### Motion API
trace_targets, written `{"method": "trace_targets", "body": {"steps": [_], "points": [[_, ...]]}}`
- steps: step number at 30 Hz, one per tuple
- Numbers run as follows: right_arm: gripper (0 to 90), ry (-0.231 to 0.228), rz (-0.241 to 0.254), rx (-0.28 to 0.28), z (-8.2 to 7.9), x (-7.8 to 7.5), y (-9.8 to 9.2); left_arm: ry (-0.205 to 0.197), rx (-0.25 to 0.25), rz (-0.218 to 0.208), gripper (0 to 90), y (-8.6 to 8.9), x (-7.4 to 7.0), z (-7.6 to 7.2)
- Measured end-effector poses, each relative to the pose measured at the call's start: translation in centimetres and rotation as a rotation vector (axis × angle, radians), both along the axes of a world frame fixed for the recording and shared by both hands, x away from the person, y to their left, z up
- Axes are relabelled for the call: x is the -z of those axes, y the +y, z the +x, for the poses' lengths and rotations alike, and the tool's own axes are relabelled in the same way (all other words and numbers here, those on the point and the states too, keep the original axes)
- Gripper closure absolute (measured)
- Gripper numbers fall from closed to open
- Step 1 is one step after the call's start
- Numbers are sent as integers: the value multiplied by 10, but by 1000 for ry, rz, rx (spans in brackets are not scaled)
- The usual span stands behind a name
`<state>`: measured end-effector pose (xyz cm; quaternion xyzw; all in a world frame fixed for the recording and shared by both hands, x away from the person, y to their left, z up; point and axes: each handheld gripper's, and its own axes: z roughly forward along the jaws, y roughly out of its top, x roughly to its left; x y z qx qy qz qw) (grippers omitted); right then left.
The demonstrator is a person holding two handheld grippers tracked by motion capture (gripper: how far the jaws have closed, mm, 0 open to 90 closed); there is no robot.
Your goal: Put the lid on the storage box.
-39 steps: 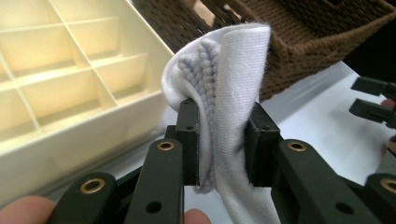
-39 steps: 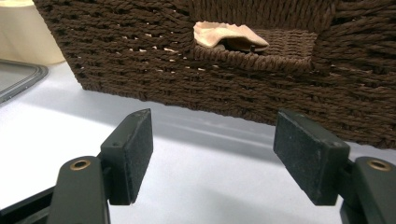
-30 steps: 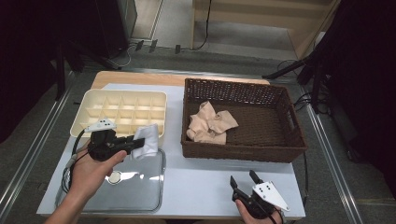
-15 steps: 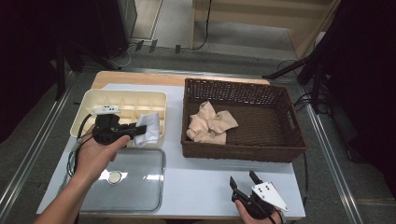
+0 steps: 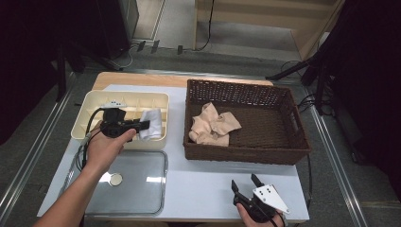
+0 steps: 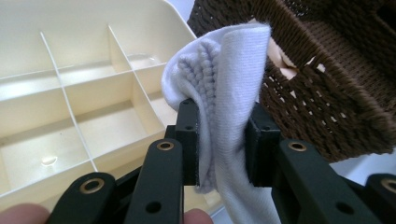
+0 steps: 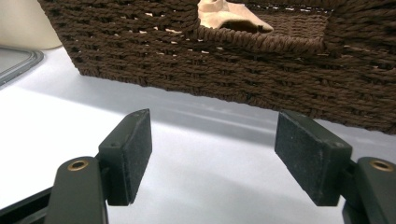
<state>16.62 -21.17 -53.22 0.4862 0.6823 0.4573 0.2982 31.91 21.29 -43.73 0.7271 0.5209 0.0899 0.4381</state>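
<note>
The left claw [image 5: 142, 126] — clamped on a folded white knitted sock [image 5: 152, 130] — has carried it from the clear lid onto the cream compartment tray [image 5: 94, 101]. Dropping it looks next; the right claw [image 5: 244, 183] gapes empty.

Soft ribbed white cloth [image 6: 233, 93], glossy cream plastic tray [image 6: 70, 93], rough brown wicker basket [image 6: 336, 93]

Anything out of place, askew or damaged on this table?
Nothing looks damaged or spilled. The left tongs grip a white sock above the cream divided box. A beige cloth lies crumpled in the wicker basket, and a small round item sits on the clear lid.
</note>
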Motion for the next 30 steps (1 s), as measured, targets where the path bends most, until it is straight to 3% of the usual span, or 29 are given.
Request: {"method": "trace_targets", "body": {"steps": [4, 7, 11, 19, 24, 30], "points": [[282, 4, 2, 3, 0, 1, 1, 17, 5, 49, 719, -8, 8, 4], [282, 3, -3, 7, 0, 2, 2, 30, 12, 63, 719, -13, 11, 7], [282, 5, -5, 7, 1, 2, 1, 83, 37, 109, 721, -18, 20, 13], [282, 12, 0, 13, 2, 3, 1, 157, 58, 68, 717, -15, 30, 22], [282, 16, -2, 13, 3, 4, 2, 137, 64, 106, 682, -17, 27, 20], [282, 16, 5, 20, 3, 4, -1, 122, 31, 66, 490, -11, 18, 19]]}}
